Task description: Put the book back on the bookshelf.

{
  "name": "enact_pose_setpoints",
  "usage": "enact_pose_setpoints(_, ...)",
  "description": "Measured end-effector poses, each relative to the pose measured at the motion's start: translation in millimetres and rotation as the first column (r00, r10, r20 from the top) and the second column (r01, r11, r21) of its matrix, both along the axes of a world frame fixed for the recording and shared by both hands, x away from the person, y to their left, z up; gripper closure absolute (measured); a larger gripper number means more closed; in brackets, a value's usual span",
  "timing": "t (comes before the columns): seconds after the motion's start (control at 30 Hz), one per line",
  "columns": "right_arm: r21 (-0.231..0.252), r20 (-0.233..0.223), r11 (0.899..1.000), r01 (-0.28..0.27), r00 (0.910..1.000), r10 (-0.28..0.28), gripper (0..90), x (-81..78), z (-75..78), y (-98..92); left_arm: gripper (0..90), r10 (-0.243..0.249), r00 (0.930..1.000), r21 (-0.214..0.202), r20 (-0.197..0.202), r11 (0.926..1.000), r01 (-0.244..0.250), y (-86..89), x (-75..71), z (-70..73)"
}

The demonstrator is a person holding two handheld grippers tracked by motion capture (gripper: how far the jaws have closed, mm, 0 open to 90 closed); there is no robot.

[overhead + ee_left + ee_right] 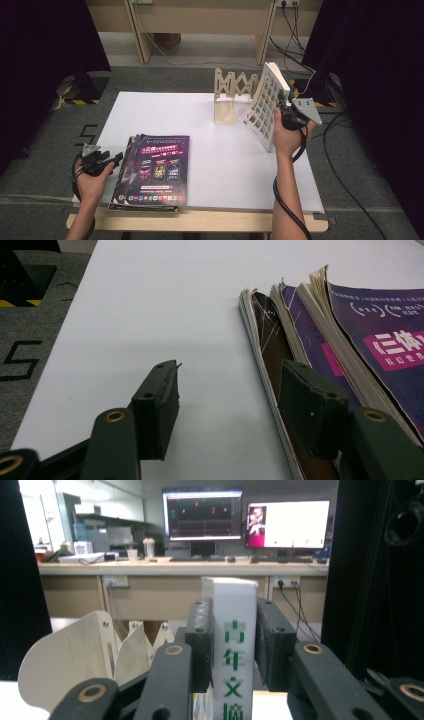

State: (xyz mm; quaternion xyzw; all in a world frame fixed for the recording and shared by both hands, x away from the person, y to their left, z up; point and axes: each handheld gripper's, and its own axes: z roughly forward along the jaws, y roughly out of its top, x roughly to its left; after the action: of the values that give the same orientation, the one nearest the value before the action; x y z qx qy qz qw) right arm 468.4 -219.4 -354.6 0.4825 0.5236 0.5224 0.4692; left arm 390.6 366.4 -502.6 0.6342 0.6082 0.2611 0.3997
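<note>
A thick magazine with a white spine and a cover of small pictures stands tilted on the white table, just right of a wooden accordion rack. My right gripper grips it from the right side. In the right gripper view both black pads lie against the spine, with the right gripper shut on it. A stack of purple-covered magazines lies flat at the front left. My left gripper rests open at the stack's left edge; in the left gripper view one jaw of the left gripper stands over the stack.
The rack stands on the far middle of the table. A wooden desk frame and cables lie beyond and to the right on the floor. Black curtains flank both sides. White tabletop lies bare between the stack and the rack.
</note>
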Motion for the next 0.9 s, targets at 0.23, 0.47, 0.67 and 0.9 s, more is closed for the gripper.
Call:
enact_pose_setpoints(0.23,-0.005,-0.058,1.000,-0.004,0.9983,0.003,60.2,12.8,4.2,-1.4,40.8,0.000,1.0000,-0.002,0.001,1.0000,0.000,0.1,0.3,-0.3)
enact_pose_setpoints(0.47,-0.023,-0.089,1.000,-0.005,0.9960,0.003,58.5,24.9,13.4,1.4,40.9,-0.002,1.0000,-0.001,-0.001,1.0000,0.002,0.4,0.3,-0.3)
enact_pose_setpoints(0.67,-0.029,-0.085,1.000,0.004,0.9964,-0.007,58.6,31.2,17.9,4.6,40.9,-0.002,1.0000,-0.002,-0.003,1.0000,0.002,0.6,0.3,-0.2)
enact_pose_setpoints(0.9,-0.021,-0.113,1.000,0.005,0.9936,-0.008,62.6,37.5,17.5,5.5,40.8,-0.003,1.0000,-0.002,-0.006,1.0000,0.003,0.7,0.5,-0.2)
